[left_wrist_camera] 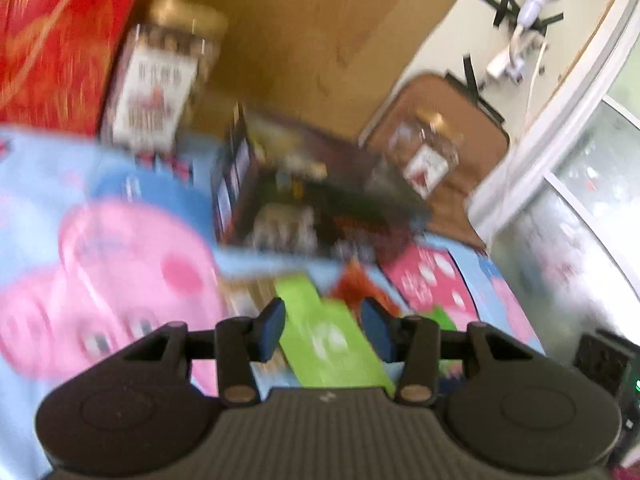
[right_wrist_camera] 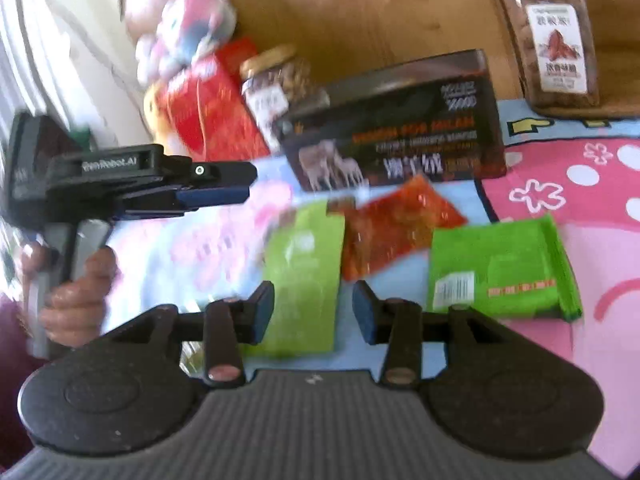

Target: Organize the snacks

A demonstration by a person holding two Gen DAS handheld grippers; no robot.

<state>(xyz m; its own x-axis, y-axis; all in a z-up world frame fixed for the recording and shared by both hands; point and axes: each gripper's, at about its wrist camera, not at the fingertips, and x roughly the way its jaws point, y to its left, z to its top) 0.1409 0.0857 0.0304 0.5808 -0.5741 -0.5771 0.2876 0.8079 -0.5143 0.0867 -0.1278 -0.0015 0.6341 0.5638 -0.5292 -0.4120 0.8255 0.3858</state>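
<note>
A green snack packet point(left_wrist_camera: 328, 332) lies flat on the cartoon-print cloth, just below and between the fingers of my open left gripper point(left_wrist_camera: 324, 322). It also shows in the right wrist view point(right_wrist_camera: 306, 276), where my open right gripper point(right_wrist_camera: 314, 312) hovers over it. An orange-red packet point(right_wrist_camera: 394, 228) lies beside it, with a second green packet point(right_wrist_camera: 500, 268) further right. A dark box point(right_wrist_camera: 400, 136) stands behind them. The left gripper point(right_wrist_camera: 240, 186) appears at the left of the right wrist view, held by a hand.
A red box point(left_wrist_camera: 52, 36) and a nut jar point(left_wrist_camera: 160, 80) stand at the back left. Another jar point(right_wrist_camera: 556, 36) stands on a brown mat at the back right. A plush toy point(right_wrist_camera: 180, 20) sits near the wall. A metal surface point(left_wrist_camera: 568, 248) borders the cloth.
</note>
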